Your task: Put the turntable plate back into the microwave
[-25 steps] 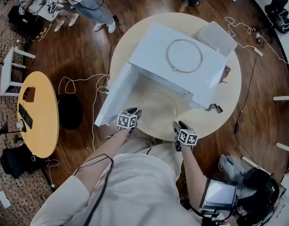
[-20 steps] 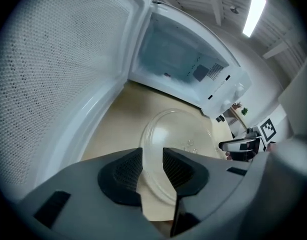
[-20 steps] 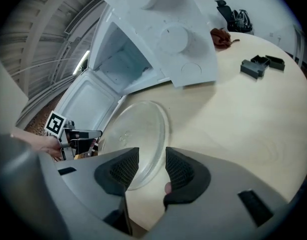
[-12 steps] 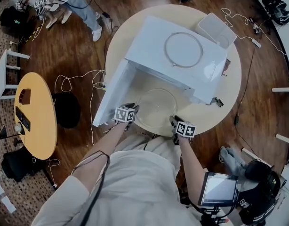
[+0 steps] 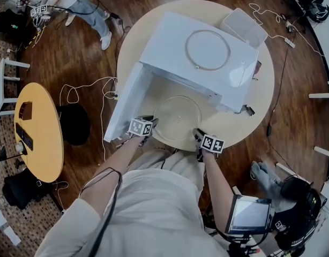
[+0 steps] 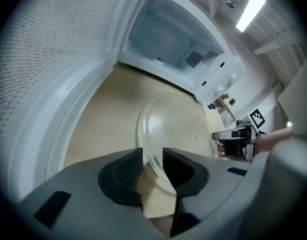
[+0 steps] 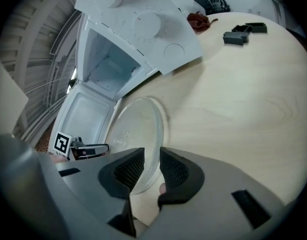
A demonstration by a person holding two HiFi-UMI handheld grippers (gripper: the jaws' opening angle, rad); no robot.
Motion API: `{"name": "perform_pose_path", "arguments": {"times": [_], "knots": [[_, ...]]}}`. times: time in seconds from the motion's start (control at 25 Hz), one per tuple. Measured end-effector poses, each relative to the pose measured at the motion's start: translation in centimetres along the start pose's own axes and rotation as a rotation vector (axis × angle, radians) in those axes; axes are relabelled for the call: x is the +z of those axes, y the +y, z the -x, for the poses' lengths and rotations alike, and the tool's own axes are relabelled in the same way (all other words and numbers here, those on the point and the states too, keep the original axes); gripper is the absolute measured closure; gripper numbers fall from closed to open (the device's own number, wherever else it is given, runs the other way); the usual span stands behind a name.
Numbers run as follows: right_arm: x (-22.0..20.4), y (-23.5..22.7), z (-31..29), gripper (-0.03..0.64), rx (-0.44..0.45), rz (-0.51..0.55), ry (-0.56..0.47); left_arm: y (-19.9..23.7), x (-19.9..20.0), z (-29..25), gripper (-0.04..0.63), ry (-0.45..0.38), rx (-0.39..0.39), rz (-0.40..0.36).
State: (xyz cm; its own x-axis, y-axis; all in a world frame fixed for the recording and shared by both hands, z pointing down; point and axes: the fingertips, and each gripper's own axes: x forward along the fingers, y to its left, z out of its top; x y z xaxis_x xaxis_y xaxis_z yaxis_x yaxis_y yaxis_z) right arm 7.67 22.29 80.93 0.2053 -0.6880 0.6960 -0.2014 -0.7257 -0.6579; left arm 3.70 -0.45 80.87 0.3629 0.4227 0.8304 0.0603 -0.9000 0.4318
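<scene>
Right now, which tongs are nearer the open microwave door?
Left. The left tongs grip the glass plate's rim beside the door; the right tongs, just closing around the opposite rim, are across the plate from it.

The microwave sits on a round table, its mouth open toward the person. Its door swings out wide on the left of that mouth, walling off that side. A glass plate lies flat directly before the mouth. Right of the mouth, the tabletop is bare up to a small dark object by the microwave's front corner.
</scene>
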Motion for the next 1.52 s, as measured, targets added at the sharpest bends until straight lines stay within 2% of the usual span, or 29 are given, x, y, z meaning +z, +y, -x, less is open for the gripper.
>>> {"name": "perform_pose_path", "arguments": {"times": [0.12, 0.24, 0.52, 0.88, 1.2, 1.52], "knots": [[0.1, -0.2, 0.0, 0.516, 0.009, -0.067, -0.03, 0.1, 0.1, 0.1, 0.485, -0.017, 0.005, 0.018], [-0.1, -0.5, -0.1, 0.561, 0.023, -0.122, -0.046, 0.3, 0.2, 0.1, 0.485, -0.039, 0.002, 0.068], [-0.2, -0.4, 0.3, 0.584, 0.149, -0.298, -0.104, 0.7, 0.3, 0.2, 0.485, -0.084, -0.035, 0.211], [-1.3, 0.3, 0.7, 0.588, 0.199, -0.378, -0.094, 0.1, -0.8, 0.5, 0.485, -0.134, -0.095, 0.352], [-1.4, 1.2, 1.6, 0.588, 0.262, -0.441, -0.109, 0.1, -1.3, 0.8, 0.485, -0.237, -0.199, 0.565], [-1.4, 1.8, 2.5, 0.587, 0.322, -0.487, -0.106, -0.2, -1.3, 1.1, 0.485, -0.279, -0.235, 0.599]]}}
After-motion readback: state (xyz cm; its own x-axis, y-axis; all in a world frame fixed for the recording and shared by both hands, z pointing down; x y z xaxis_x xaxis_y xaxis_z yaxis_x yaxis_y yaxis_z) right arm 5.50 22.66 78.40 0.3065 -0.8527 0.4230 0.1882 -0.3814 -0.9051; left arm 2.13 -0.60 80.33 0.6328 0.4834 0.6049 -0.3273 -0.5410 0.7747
